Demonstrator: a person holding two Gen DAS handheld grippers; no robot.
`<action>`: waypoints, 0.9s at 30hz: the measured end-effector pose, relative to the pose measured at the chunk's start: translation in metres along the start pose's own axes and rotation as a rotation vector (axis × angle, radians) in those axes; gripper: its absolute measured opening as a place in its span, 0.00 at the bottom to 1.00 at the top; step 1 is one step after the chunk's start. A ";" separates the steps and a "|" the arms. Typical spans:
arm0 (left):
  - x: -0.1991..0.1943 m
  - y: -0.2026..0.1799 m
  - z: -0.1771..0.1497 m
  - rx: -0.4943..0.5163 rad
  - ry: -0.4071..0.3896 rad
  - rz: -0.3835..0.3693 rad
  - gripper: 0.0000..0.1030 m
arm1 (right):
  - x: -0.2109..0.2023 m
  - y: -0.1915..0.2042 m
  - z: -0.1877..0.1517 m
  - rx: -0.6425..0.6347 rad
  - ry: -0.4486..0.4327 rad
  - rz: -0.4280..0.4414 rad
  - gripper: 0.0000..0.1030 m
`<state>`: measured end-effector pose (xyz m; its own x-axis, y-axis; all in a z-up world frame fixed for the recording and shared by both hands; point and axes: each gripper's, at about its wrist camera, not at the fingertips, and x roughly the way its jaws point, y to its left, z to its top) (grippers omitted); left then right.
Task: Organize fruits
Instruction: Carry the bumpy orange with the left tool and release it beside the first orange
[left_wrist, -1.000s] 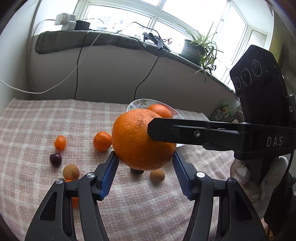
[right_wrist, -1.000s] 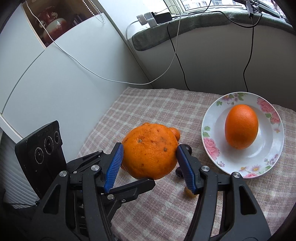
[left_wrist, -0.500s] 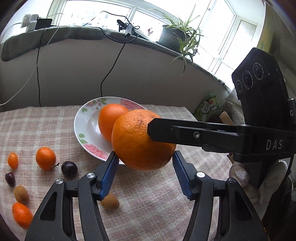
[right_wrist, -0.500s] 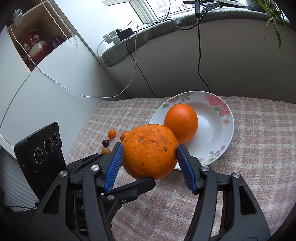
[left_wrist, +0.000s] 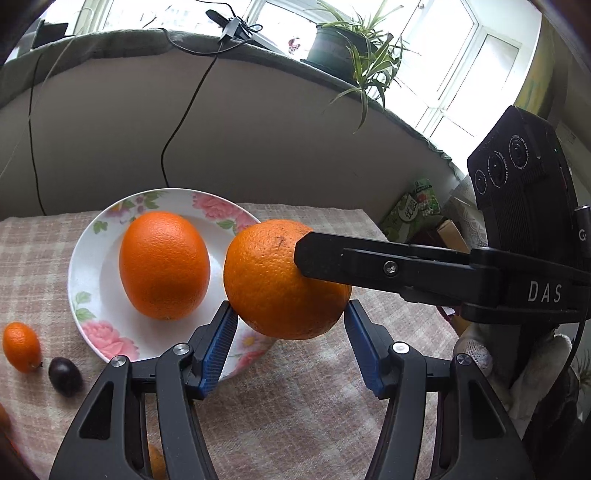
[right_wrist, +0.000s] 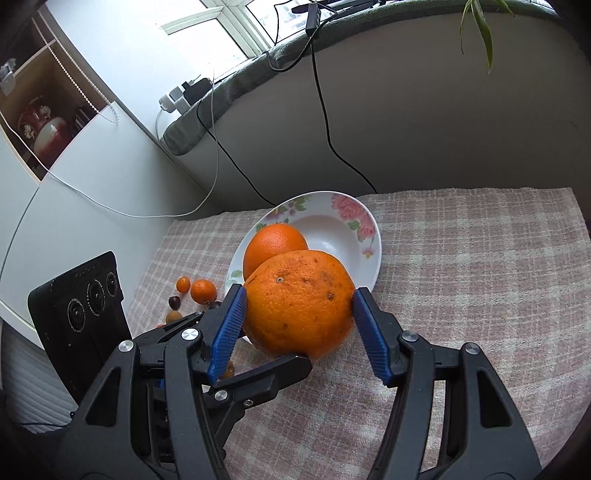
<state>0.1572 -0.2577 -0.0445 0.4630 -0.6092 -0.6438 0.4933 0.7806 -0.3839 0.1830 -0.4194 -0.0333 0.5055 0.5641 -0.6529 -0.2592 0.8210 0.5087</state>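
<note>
While both tools share one load, the large round orange (left_wrist: 286, 278) hangs above the checked cloth (right_wrist: 461, 277), just beside the rim of the white flower-patterned plate (left_wrist: 86, 258), where a smooth oval orange (left_wrist: 164, 264) already lies. The left gripper (left_wrist: 291, 341) has its blue pads against the fruit's flanks, and the right gripper (right_wrist: 297, 319) is likewise clamped on it from a crossing angle. In my judgement, the placement calls for carrying the fruit over the bare half of the plate, lowering until it rests, then parting both sets of jaws together, so it neither rolls nor knocks its neighbour. Small fruits (right_wrist: 203, 291) lie apart on the cloth.
</note>
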 end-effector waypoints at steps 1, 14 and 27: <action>0.001 0.000 0.000 -0.004 0.000 0.002 0.58 | 0.001 -0.002 0.002 0.004 0.002 0.003 0.61; 0.001 0.001 0.014 0.003 -0.051 0.055 0.52 | 0.018 -0.014 0.031 0.043 -0.004 0.010 0.61; -0.013 0.009 0.006 -0.002 -0.055 0.072 0.52 | 0.001 -0.025 0.031 0.089 -0.055 0.004 0.61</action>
<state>0.1599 -0.2432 -0.0359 0.5367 -0.5585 -0.6324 0.4557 0.8227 -0.3399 0.2156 -0.4424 -0.0292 0.5499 0.5598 -0.6198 -0.1882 0.8061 0.5611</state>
